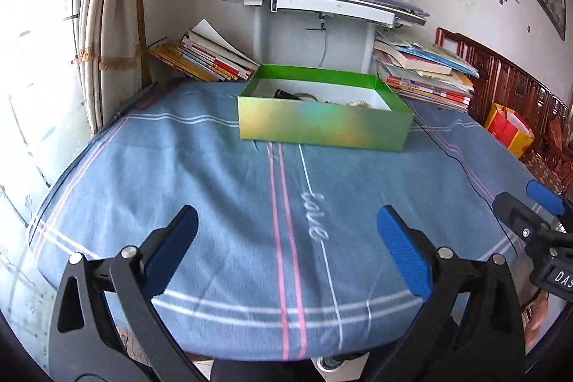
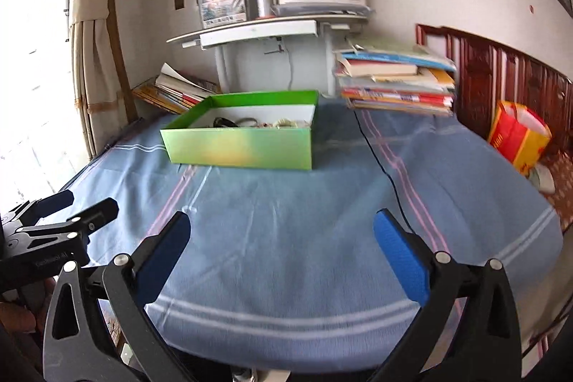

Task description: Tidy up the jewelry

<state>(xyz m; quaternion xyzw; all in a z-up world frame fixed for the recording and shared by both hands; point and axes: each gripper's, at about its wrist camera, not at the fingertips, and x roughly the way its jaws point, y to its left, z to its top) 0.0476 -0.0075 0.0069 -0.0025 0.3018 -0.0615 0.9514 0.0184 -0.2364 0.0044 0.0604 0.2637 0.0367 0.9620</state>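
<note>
The 2 black hand-held grippers with blue pads, left gripper (image 1: 286, 251) and right gripper (image 2: 281, 255), hover spread wide and empty over the blue striped cloth (image 1: 222, 188). The jewelry (image 2: 283, 123) lies inside the shiny green cardboard box (image 2: 240, 149) at the far side.

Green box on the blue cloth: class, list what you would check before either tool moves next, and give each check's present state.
1. Green box lid off, inside reachable: ok.
2. Jewelry inside the box: ok; single pieces cannot be told apart.
3. Left tool open, empty: ok.
4. Right tool open, empty: ok.
5. Blue cloth bare between tools and box: ok.
6. Black cable beside the box, in the right tool's way: not ok.
</note>
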